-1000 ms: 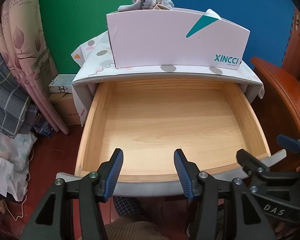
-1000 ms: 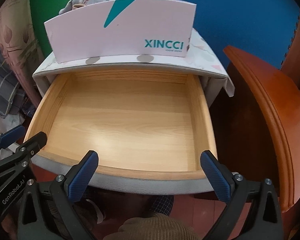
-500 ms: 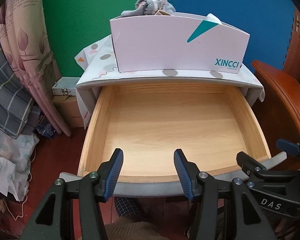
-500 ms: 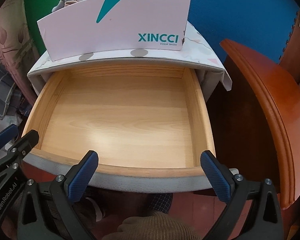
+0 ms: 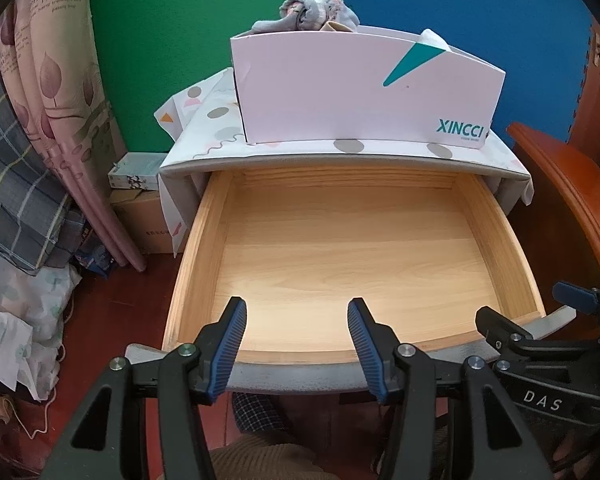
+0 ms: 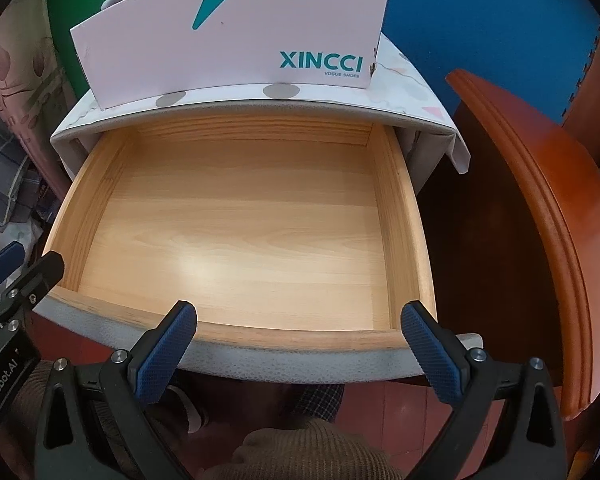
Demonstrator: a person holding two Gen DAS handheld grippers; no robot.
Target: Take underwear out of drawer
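At nine o'clock of the scene, the left gripper (image 5: 296, 332) was held partly open and empty over the drawer (image 5: 196, 248); the right gripper (image 6: 300, 332), wider open, held nothing. No underwear was seen in the drawer. Crumpled cloth (image 5: 320, 12), possibly the underwear, lay at twelve o'clock in the shoebox (image 5: 364, 92), better shown by the left view.

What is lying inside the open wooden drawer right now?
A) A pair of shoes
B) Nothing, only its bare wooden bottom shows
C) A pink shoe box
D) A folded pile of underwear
B: the light wooden drawer shows only its bare bottom in both views, while the pink XINCCI shoe box stands on the cabinet top above it, with a grey bundle of cloth sticking out of it.
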